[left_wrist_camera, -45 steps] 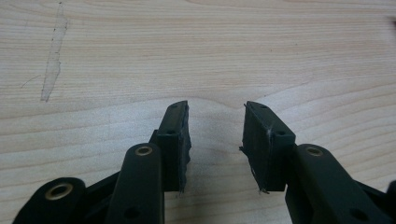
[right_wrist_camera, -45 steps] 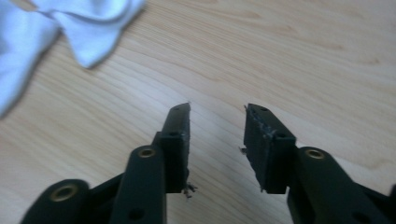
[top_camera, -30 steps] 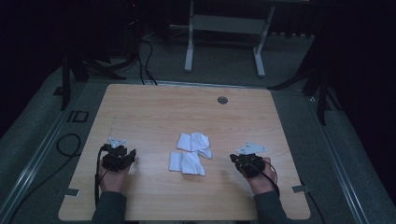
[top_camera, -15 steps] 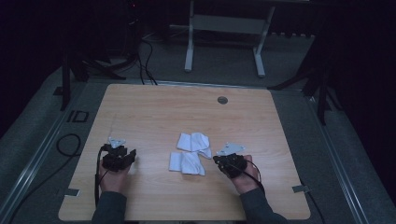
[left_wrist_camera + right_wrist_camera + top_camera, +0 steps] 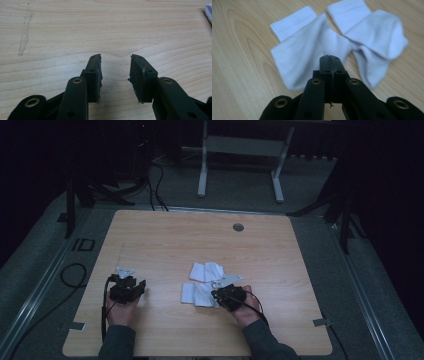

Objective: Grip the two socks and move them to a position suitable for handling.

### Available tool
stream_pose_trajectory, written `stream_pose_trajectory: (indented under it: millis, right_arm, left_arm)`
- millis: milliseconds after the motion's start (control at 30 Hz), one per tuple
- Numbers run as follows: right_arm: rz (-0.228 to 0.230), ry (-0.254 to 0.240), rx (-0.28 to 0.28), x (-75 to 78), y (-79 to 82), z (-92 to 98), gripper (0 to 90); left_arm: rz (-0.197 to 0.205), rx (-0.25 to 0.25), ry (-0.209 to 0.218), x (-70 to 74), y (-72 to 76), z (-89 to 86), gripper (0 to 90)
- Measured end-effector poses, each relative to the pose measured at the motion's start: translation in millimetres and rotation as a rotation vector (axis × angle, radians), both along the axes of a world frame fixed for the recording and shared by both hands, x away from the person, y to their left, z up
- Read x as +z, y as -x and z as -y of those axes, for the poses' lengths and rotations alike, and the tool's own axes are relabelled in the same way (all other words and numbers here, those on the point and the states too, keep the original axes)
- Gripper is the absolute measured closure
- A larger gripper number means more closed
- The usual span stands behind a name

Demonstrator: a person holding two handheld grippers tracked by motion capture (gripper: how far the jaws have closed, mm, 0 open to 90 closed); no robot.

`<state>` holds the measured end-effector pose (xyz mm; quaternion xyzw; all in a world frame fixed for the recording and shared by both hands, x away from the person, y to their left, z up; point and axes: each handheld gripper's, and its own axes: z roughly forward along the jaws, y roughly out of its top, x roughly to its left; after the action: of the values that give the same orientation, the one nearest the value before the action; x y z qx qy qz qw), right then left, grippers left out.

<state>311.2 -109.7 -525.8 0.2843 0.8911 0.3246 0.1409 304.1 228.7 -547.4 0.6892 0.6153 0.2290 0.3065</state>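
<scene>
The right gripper (image 5: 329, 58) hovered at the white socks (image 5: 312, 50), jaws pressed together (empty); unopened, it might shove them. The left gripper (image 5: 115, 67) gaped over bare table (image 5: 62, 30).

This looks like a lab or recording studio set up for data capture. A plain wooden table (image 5: 200, 245) with a round cable grommet (image 5: 238, 227) near its far edge stands on grey carpet, surrounded by darkness. Black stand legs (image 5: 75, 195) rise at the far left and far right, cables (image 5: 150, 185) trail across the floor, and a grey metal frame (image 5: 240, 155) stands beyond the table.
</scene>
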Motion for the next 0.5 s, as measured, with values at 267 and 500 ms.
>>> stream_pose_trajectory:
  millis: [267,500]
  right_arm:
    - [-0.03,0.033,0.01,-16.6,-6.2,-15.8,89.7]
    - [-0.051,0.027,0.018,-21.8,-4.2,-18.8,89.8]
  left_arm:
    - [0.002,-0.001,0.0,0.4,0.2,-0.3,61.2]
    - [0.002,-0.005,-0.003,0.1,0.0,0.4,61.3]
